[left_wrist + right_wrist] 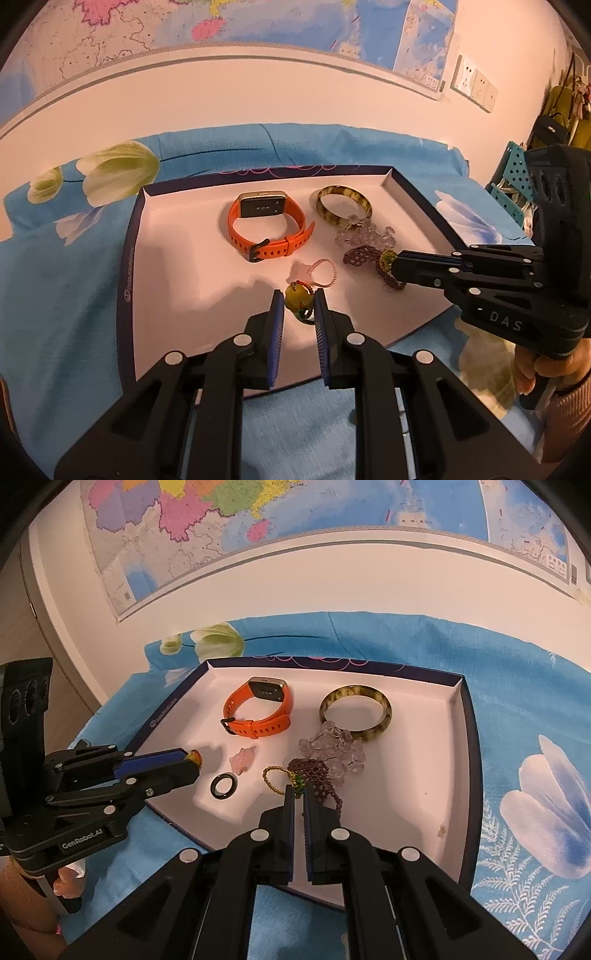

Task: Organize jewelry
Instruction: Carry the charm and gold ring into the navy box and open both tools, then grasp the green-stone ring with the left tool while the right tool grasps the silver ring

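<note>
1. Inside the white tray (pixel 424 794), the left gripper (pixel 299 301) is clenched on a yellow bead charm (pixel 295 296).
2. Right gripper (pixel 299 794) pinches the purple beaded bracelet (pixel 314 771), whose long axis runs away from the fingers toward the clear crystal bracelet (pixel 336 753).

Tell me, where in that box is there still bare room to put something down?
Two bare patches: the tray's right side, between the amber bangle, the bead pile and the right wall, and the left part, between the orange watch and the left wall. The middle front is crowded, with beads, a black ring and both grippers.
</note>
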The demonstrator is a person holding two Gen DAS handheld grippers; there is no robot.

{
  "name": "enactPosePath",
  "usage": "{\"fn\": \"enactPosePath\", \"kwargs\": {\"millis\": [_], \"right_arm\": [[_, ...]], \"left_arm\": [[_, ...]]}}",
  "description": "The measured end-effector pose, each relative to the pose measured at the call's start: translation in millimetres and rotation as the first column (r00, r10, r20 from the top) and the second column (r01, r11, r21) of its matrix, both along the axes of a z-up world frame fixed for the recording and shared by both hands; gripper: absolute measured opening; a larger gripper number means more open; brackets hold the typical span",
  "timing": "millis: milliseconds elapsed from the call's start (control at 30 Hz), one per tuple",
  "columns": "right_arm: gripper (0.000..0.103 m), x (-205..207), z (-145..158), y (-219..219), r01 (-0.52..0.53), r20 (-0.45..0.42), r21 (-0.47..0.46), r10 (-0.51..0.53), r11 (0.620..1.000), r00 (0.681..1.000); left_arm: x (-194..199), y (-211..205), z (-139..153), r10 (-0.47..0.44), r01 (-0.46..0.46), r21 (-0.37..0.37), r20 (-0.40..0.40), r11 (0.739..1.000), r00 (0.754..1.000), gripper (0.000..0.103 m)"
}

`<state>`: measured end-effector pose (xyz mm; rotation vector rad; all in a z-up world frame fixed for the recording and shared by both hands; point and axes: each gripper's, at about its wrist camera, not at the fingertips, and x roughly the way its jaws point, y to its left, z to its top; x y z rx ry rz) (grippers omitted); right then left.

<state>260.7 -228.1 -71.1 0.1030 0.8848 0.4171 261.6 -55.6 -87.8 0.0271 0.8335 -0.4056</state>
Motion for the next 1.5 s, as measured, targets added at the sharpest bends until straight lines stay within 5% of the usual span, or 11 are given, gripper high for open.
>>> {"fn": "enactPosePath", "kwargs": {"millis": [400, 933, 1133, 1200, 1500], "right_arm": [[0.008, 1.5, -1.6, 11.0, 0.011, 0.027, -0.060, -0.009, 0.998, 1.000], [0.018, -45.2, 16.8, 1.3, -0.060, 0.066, 0.010, 0.059, 0.998, 0.996], [0.021, -71.9, 8.6, 18.1, -0.152, 0.036, 0.003, 0.152, 0.988, 0.988], [0.031, -80.0, 2.4, 23.4, -0.172, 0.021, 0.000, 0.172, 0.985, 0.985], [0.032, -97.2, -13.0, 48.4, -0.217, -0.008, -0.074, 0.217, 0.973, 0.976]], "left_arm": [[16.4, 0.7, -10.7, 0.002, -0.003, -0.028, -0.051, 1.000, 0.999, 0.019], [-48.4, 20.7, 27.8, -0.019, 0.023, -0.043, 0.094, 0.999, 0.995, 0.032], [-73.0, 22.3, 20.5, -0.054, 0.057, -0.039, 0.083, 0.998, 0.995, 0.033], [-79.2, 21.2, 13.6, -0.069, 0.072, -0.041, 0.070, 0.997, 0.995, 0.034], [-91.6, 12.1, -9.4, -0.105, 0.105, -0.011, 0.022, 0.994, 0.994, 0.034]]}}
